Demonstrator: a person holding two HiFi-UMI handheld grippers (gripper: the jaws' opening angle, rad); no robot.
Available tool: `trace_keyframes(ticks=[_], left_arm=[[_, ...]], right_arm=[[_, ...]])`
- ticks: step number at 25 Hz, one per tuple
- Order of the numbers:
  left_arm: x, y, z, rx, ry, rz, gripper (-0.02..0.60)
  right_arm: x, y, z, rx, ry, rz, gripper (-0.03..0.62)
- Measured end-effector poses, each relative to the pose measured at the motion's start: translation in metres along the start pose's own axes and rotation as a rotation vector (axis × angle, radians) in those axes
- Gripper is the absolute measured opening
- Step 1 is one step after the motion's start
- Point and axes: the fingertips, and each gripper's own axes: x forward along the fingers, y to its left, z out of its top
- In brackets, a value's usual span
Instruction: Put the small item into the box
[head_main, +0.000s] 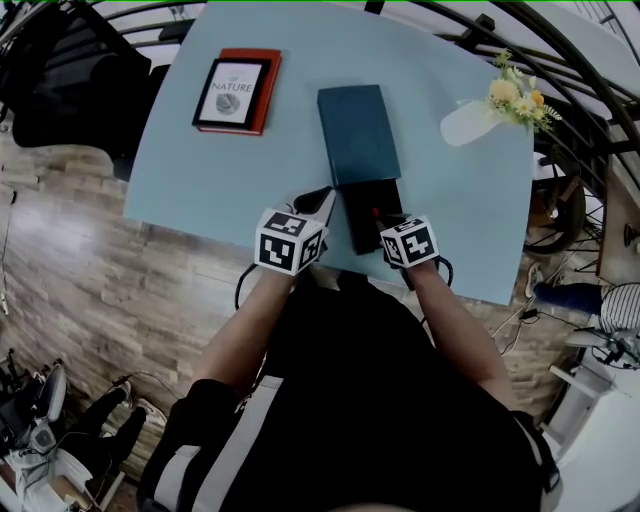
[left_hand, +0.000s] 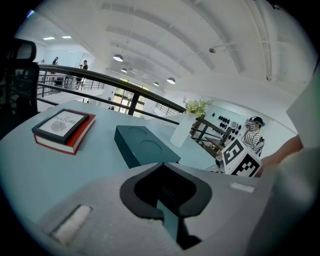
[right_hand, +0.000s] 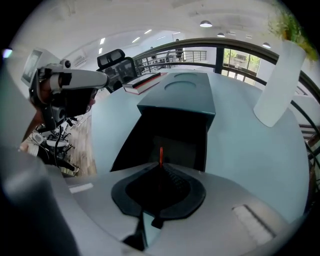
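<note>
R gripper (right_hand: 160, 172) clamped tight on the thin red item (right_hand: 161, 154), held over the box (right_hand: 186, 92)'s pulled-out black tray (right_hand: 150, 142), prob. for the drop, while L gripper (left_hand: 162, 187), closed & empty, hangs just beside the box's left.

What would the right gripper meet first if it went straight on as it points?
Most likely the open black tray slid out of the dark teal rectangular box, dead ahead of the right gripper. The thin red item it pinches would arrive first. The exact gap is unclear.
</note>
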Motion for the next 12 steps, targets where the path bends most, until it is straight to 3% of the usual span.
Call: trace_keyframes(ticks=[4, 12], left_arm=[[-0.003, -0.002, 0.001, 0.01, 0.0, -0.012, 0.008], [-0.01, -0.004, 0.001, 0.026, 0.0, -0.029, 0.008]], right_arm=[[0.002, 0.001, 0.0, 0.011, 0.023, -0.005, 0.023], [-0.011, -0.006, 0.005, 0.129, -0.073, 0.021, 0.066]])
